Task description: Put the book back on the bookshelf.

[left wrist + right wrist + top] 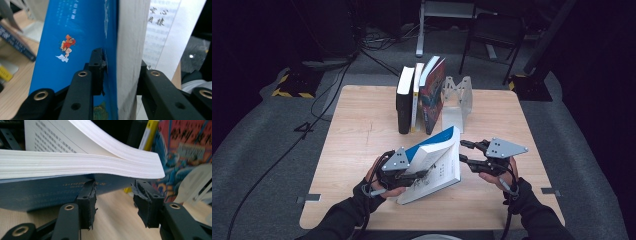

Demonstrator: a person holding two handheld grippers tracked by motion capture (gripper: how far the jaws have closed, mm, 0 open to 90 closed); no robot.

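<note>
Left claw [412, 172] clamps blue book [434, 162]; right claw [464, 151] part-open, empty, beside page edge.

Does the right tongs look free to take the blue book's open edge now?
Probably yes: the right tongs stand open beside the blue book, nothing between them, while the left tongs clamp it.

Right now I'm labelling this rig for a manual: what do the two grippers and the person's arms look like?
Both the left gripper and the right gripper are black, each topped by a grey three-cornered plate with dark dots. Their jaws have brass-ringed holes and worn black pads. The person wears black sleeves and black gloves.
</note>
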